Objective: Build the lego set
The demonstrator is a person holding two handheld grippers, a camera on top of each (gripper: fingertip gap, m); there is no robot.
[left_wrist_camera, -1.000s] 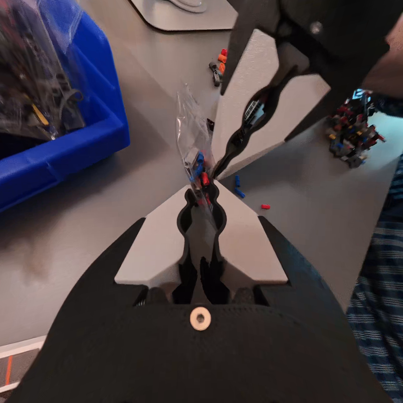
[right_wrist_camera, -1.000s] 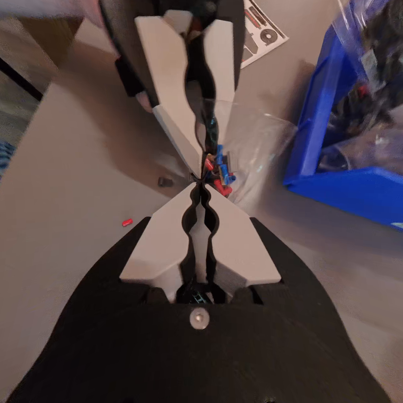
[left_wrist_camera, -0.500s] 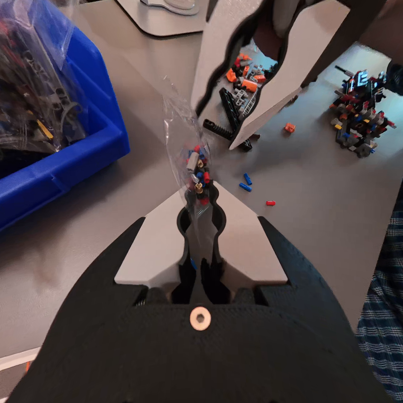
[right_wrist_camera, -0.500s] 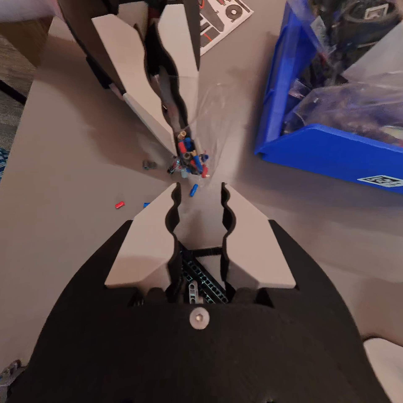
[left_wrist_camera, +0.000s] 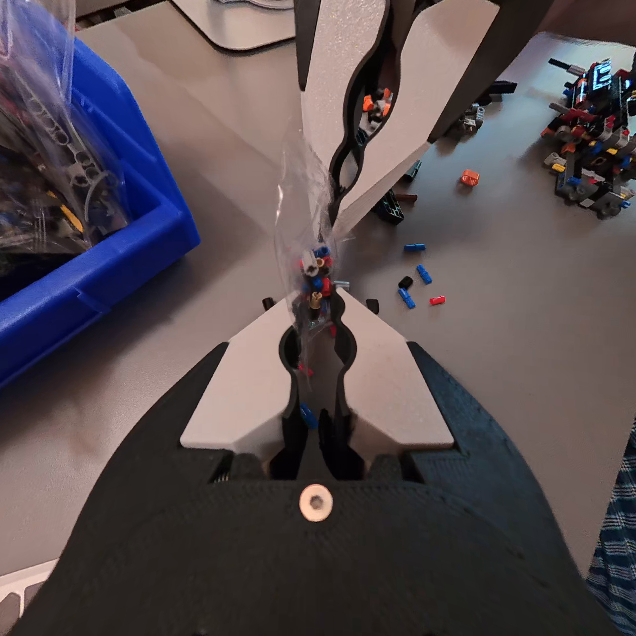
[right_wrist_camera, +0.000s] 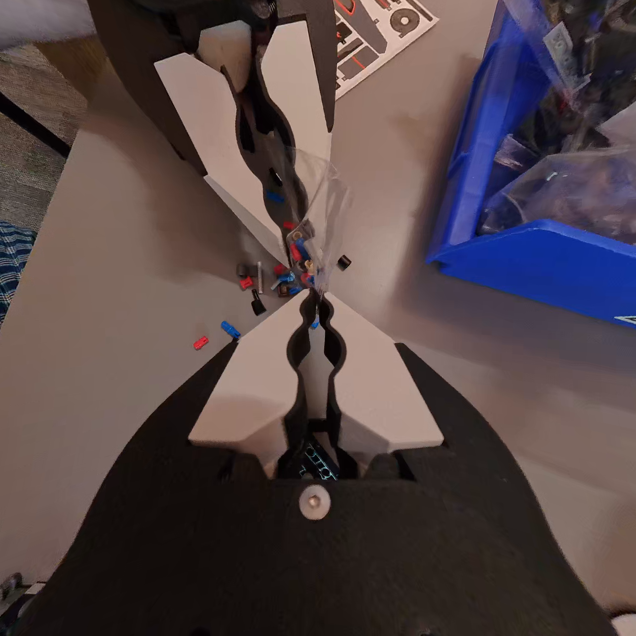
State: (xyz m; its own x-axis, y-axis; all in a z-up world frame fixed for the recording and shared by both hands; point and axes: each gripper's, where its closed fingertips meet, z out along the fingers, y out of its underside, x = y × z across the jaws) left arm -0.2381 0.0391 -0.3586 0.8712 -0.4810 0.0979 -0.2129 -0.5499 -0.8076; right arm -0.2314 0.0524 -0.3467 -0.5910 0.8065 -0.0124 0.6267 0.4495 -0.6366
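at the bag [left_wrist_camera: 309, 241], right gripper [right_wrist_camera: 315, 296] reclosed.

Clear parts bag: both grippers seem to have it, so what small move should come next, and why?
Probably draw the grippers apart to widen the tear. The left gripper and right gripper each pinch the clear parts bag, most pins sit inside, and only a few loose pieces lie on the table.

Little can be read. A printed sheet [right_wrist_camera: 375, 44] lies on the tabletop [right_wrist_camera: 120, 241] beyond the blue bin [right_wrist_camera: 537, 254], showing diagrams and large figures, cut off at the picture's edge. A white label [right_wrist_camera: 628, 320] sits on the blue bin's front wall, its marks too cropped to make out.
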